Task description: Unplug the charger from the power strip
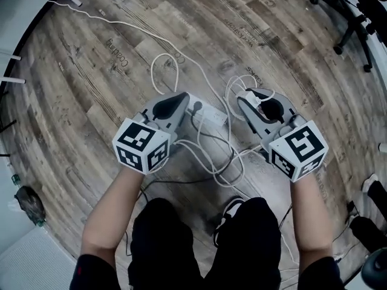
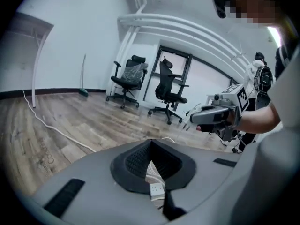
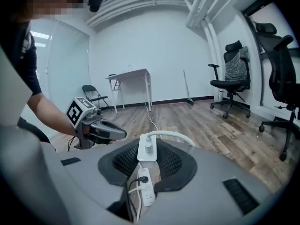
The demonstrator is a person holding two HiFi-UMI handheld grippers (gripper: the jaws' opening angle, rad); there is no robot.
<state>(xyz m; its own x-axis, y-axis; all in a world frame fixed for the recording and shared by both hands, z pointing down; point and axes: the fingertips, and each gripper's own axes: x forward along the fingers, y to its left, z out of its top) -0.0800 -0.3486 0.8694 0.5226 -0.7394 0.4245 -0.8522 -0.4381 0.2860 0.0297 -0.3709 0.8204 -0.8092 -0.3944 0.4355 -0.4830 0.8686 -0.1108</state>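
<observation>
My right gripper point(image 3: 148, 149) is shut on a white charger point(image 3: 147, 147), whose white cable point(image 3: 176, 136) arcs off to the right. The head view shows that gripper point(image 1: 246, 96) held above the floor at the right. Down on the wood floor lies the white power strip point(image 1: 210, 115), a black plug point(image 1: 196, 107) still in it. Through the right jaws I see the power strip point(image 3: 146, 187) below. My left gripper point(image 1: 181, 97) is raised at the left, its jaws shut on nothing. Behind its closed tips point(image 2: 151, 142), the power strip point(image 2: 156, 189) shows far below.
White and black cables point(image 1: 211, 156) loop over the floor around the strip, and one long white cable point(image 1: 121, 24) runs to the far left. Office chairs point(image 2: 169, 89) stand by the wall, and a white table point(image 3: 131, 86) too. The person's legs point(image 1: 199, 240) are below.
</observation>
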